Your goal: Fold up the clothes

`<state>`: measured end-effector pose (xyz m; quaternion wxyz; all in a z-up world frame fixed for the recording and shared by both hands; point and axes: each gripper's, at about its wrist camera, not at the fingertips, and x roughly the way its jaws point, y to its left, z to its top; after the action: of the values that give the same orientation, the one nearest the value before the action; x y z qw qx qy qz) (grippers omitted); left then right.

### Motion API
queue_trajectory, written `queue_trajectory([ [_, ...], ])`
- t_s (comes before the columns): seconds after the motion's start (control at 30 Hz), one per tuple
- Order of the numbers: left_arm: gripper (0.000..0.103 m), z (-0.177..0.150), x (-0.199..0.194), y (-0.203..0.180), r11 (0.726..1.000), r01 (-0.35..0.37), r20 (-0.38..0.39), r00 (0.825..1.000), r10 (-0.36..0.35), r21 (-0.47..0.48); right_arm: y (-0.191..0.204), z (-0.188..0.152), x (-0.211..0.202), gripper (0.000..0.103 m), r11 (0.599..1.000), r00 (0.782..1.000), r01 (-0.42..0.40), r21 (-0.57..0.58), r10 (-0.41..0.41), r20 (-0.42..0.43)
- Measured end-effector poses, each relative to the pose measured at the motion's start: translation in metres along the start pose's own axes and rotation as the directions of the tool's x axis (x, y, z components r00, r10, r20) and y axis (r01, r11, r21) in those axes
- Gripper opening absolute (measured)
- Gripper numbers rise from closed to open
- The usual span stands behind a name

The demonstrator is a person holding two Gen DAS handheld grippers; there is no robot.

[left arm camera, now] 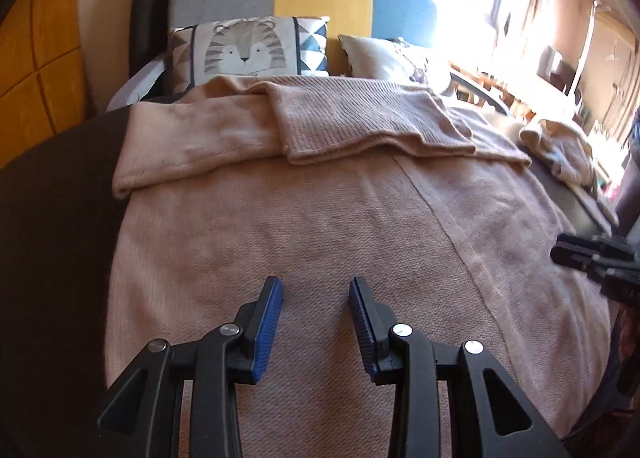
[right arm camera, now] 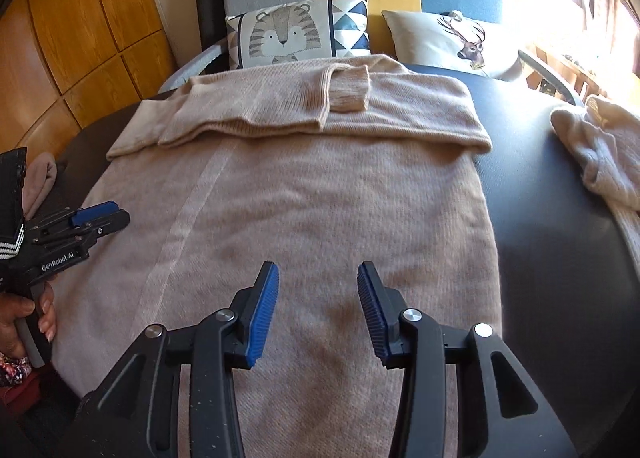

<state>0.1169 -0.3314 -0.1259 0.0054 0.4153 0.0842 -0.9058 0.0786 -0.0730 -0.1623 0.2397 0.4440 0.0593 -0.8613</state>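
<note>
The beige sweater [right arm camera: 320, 198] lies flat on the dark table [right arm camera: 560, 218] ahead of me, its far part folded back with the sleeves across it. My right claw [right arm camera: 318, 290] hangs over its near half, blue pads apart, gripping nothing. My left claw [left arm camera: 316, 306] is likewise spread and empty. A cream garment [right arm camera: 600, 154] sits well apart on the right; bare tabletop lies between.

The only legible text was "GenRobot.AI", printed in white on the left gripper [right arm camera: 94, 214] body behind its fingers.
</note>
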Motion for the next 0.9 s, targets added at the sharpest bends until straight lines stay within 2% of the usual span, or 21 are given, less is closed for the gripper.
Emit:
queue_trajectory([
  [0.1, 0.035, -0.003, -0.003, 0.006, 1.0, 0.007, 0.002, 1.0, -0.006, -0.023, -0.002, -0.009, 0.001, 0.044, 1.0, 1.0, 0.012, 0.01, -0.012, 0.009],
  [0.37, 0.035, -0.023, -0.024, 0.022, 0.998, -0.055, 0.007, 0.998, 0.055, -0.032, -0.002, -0.019, -0.009, 0.044, 0.999, 1.0, 0.008, 0.031, -0.008, 0.012],
  [0.67, 0.035, -0.053, -0.052, 0.057, 0.997, -0.029, 0.012, 0.999, 0.03, -0.067, -0.012, -0.029, -0.021, 0.044, 0.999, 1.0, -0.014, 0.039, 0.014, 0.008],
  [0.9, 0.035, -0.073, -0.073, 0.066, 0.999, -0.036, 0.027, 0.999, 0.036, -0.019, -0.011, -0.035, -0.028, 0.044, 1.0, 1.0, -0.006, 0.007, 0.007, -0.018],
])
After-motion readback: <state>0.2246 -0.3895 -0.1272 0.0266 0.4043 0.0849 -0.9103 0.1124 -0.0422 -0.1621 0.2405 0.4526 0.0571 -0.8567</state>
